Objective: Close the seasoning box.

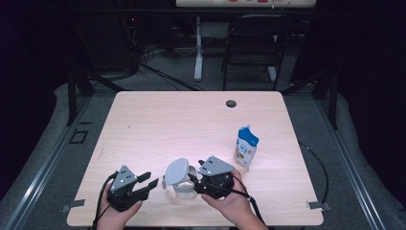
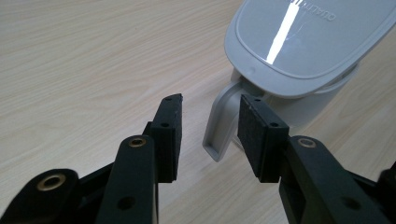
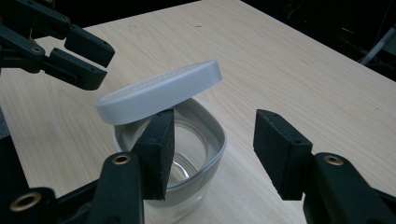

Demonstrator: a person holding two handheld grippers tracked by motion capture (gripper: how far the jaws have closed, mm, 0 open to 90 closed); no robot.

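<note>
Two containers stand on the wooden table [image 1: 143, 124]: a grey jug [image 1: 184, 184] at lower centre, its hinged lid [image 3: 159, 91] tilted up and its glass inside looking empty, and a milk carton [image 1: 246, 146] to its right, contents hidden. Wide bare wood lies above them. Left gripper [image 1: 147, 182] has its jaws apart around the jug handle [image 2: 222, 123], not pressing. Right gripper [image 3: 212, 149] is spread over the jug rim, one pad inside.
</note>
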